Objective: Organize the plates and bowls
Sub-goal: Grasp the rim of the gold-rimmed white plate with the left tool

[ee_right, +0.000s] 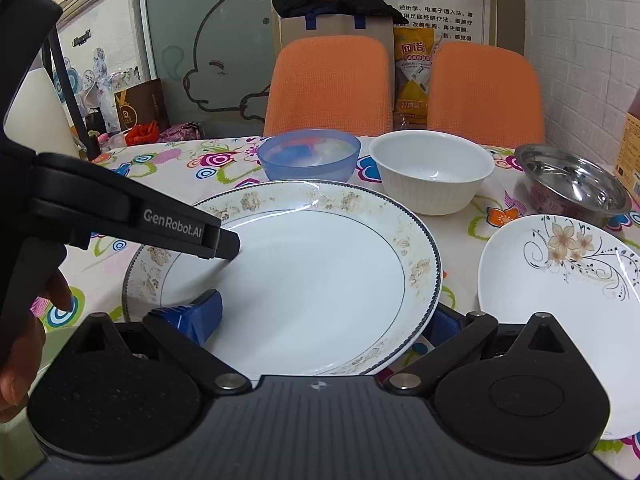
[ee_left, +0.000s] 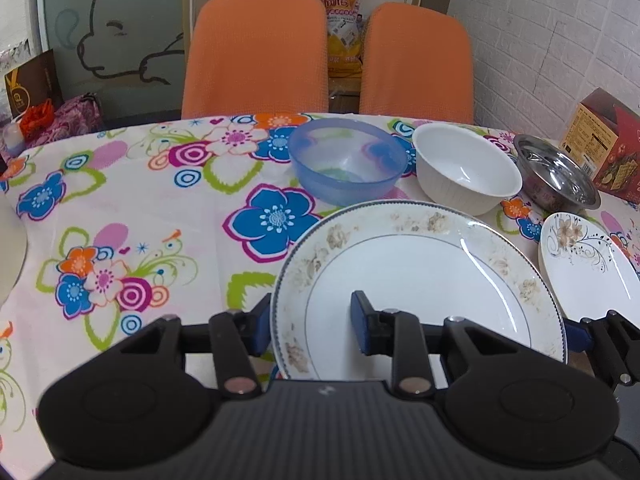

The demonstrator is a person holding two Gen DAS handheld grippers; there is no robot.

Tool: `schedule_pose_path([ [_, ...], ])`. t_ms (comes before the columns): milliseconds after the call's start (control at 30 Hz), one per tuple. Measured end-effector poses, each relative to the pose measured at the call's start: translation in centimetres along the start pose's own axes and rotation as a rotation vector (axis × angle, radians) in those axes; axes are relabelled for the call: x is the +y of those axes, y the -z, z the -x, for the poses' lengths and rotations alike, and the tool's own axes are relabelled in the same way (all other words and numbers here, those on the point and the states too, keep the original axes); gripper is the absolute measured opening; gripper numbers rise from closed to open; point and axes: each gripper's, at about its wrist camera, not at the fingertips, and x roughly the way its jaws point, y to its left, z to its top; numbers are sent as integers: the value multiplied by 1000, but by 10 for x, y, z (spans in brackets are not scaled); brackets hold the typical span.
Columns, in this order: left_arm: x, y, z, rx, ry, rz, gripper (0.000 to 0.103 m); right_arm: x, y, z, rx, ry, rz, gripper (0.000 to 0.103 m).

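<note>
A large white plate (ee_left: 420, 280) (ee_right: 312, 280) with a faded floral rim lies near me on the flowered tablecloth. My left gripper (ee_left: 312, 324) is open and straddles its left rim, one pad outside and one over the plate. My right gripper (ee_right: 322, 320) is open wide across the right rim, which hides part of its right pad. Behind the plate stand a blue translucent bowl (ee_left: 346, 160) (ee_right: 308, 156), a white bowl (ee_left: 466, 168) (ee_right: 430, 172) and a steel bowl (ee_left: 556, 174) (ee_right: 576, 184). A smaller flower-painted plate (ee_left: 588, 256) (ee_right: 560, 300) lies to the right.
Two orange chairs (ee_left: 256, 52) (ee_right: 328, 84) stand behind the table's far edge. A red box (ee_left: 608, 144) sits at the far right by the brick wall. Bags and small clutter (ee_right: 140, 120) crowd the far left. A hand (ee_right: 24, 332) holds the left gripper.
</note>
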Motion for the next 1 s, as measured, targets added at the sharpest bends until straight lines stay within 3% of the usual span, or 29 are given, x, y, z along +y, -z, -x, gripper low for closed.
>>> schedule_pose_path([
  [300, -7, 14, 60, -80, -5, 0, 27, 12, 2, 50, -81, -19, 23, 90],
  [600, 9, 77, 132, -106, -87, 48, 27, 53, 36, 97, -94, -127, 43, 90],
  [800, 28, 125, 149, -81, -136, 94, 28, 78, 61, 103, -46, -182, 57, 90],
  [1000, 40, 147, 139, -41, -121, 129, 28, 85, 72, 96, -7, -182, 59, 90],
])
